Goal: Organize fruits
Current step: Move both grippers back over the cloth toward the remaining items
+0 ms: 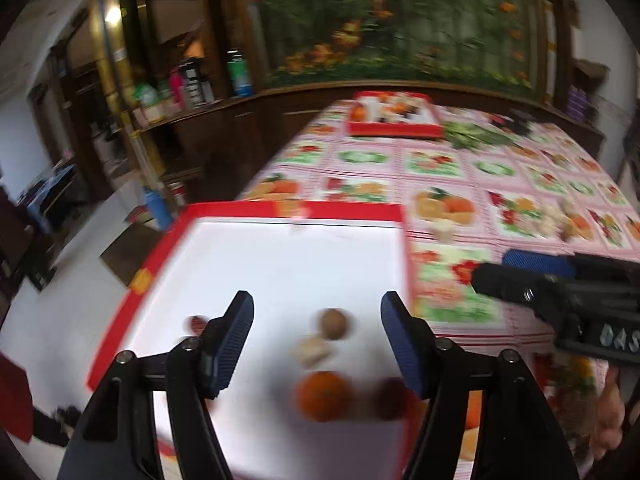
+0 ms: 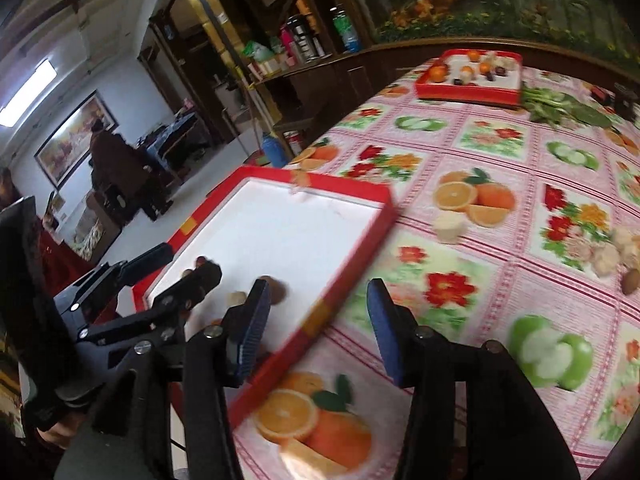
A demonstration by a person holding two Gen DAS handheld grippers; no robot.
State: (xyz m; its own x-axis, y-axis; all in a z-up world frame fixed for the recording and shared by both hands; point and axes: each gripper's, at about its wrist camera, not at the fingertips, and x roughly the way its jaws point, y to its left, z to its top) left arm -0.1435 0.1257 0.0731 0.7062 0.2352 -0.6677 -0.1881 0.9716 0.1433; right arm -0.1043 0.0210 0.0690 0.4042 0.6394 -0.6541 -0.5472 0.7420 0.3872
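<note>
Both my left gripper and right gripper gape empty; the orange looks firm, round, roll-prone, so I'd pinch across its middle.

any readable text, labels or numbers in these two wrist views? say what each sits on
"DAS": pale letters on the right gripper body, cut off by the frame edge.
Bottles and cans on the shelf: labels too small and blurred to read.
Red tray: yellow stickers on the rim, no legible text.
</note>
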